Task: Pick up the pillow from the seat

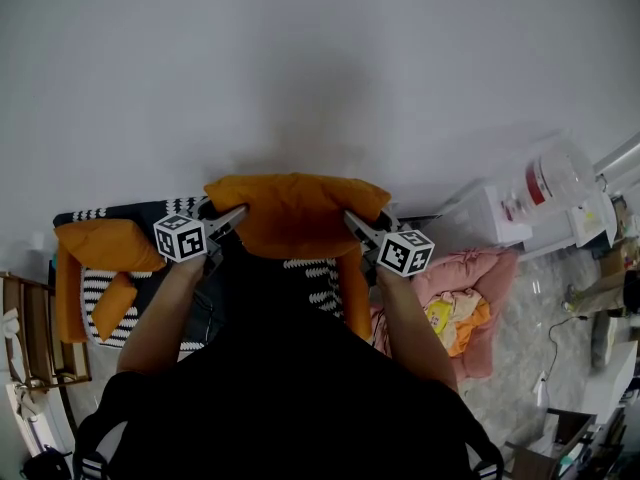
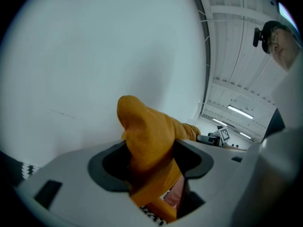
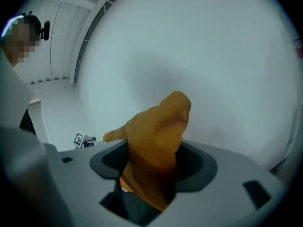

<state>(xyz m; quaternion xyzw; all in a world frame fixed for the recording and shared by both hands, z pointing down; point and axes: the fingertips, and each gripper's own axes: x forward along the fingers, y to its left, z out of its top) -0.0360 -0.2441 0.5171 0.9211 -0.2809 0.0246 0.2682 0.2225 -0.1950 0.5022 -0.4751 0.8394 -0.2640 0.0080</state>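
An orange pillow (image 1: 296, 213) hangs in the air in front of the white wall, stretched between both grippers above the seat (image 1: 318, 280). My left gripper (image 1: 226, 221) is shut on the pillow's left corner; that corner (image 2: 147, 141) bulges up out of its jaws in the left gripper view. My right gripper (image 1: 357, 224) is shut on the right corner, a bunched orange fold (image 3: 158, 141) in the right gripper view. The left gripper's marker cube (image 1: 180, 237) and the right one's (image 1: 405, 252) sit just below the pillow's ends.
Below is a chair with orange cushions (image 1: 105, 245) and a black-and-white patterned cover (image 1: 100, 290). A pink cushion with an orange item (image 1: 462, 303) lies on the floor at right, beside a white appliance (image 1: 535, 203). A wooden shelf (image 1: 25, 343) stands at the left edge.
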